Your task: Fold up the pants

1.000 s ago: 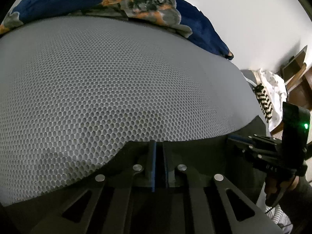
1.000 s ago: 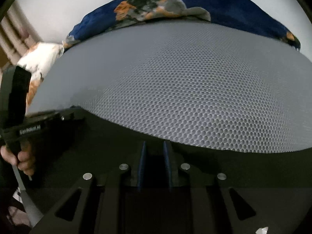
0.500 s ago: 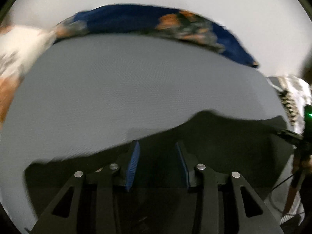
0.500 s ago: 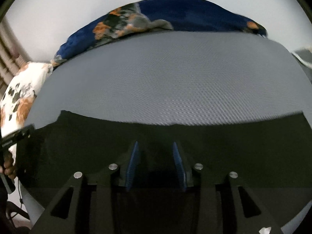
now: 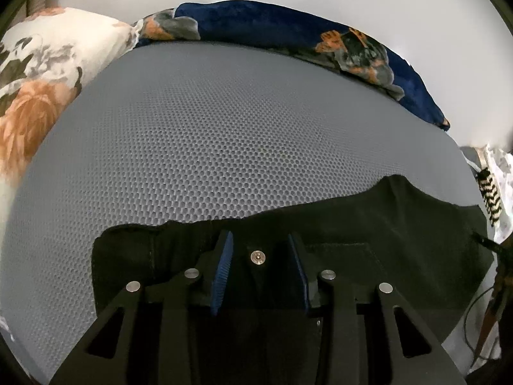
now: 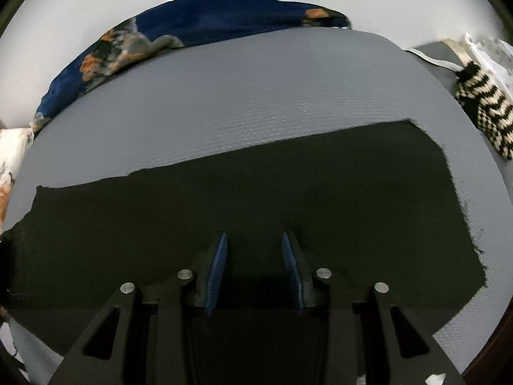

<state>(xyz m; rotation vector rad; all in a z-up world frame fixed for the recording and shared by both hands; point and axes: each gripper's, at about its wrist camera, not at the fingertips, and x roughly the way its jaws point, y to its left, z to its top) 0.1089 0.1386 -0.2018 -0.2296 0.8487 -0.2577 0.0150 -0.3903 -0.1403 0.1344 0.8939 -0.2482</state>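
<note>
Grey honeycomb mat point(image 5: 224, 134); blue floral blanket point(image 5: 288, 29) behind; floral pillow point(image 5: 41, 73) beside; striped knit, maybe sock point(image 6: 484, 109).

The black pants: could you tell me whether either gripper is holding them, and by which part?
Neither: the left gripper and right gripper stand open above the black pants.

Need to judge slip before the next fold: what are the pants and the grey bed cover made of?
Pants: black woven cloth, matte, probably denim; a metal button and stitched pocket show. Bed cover: grey honeycomb mesh, probably synthetic, textured.
</note>
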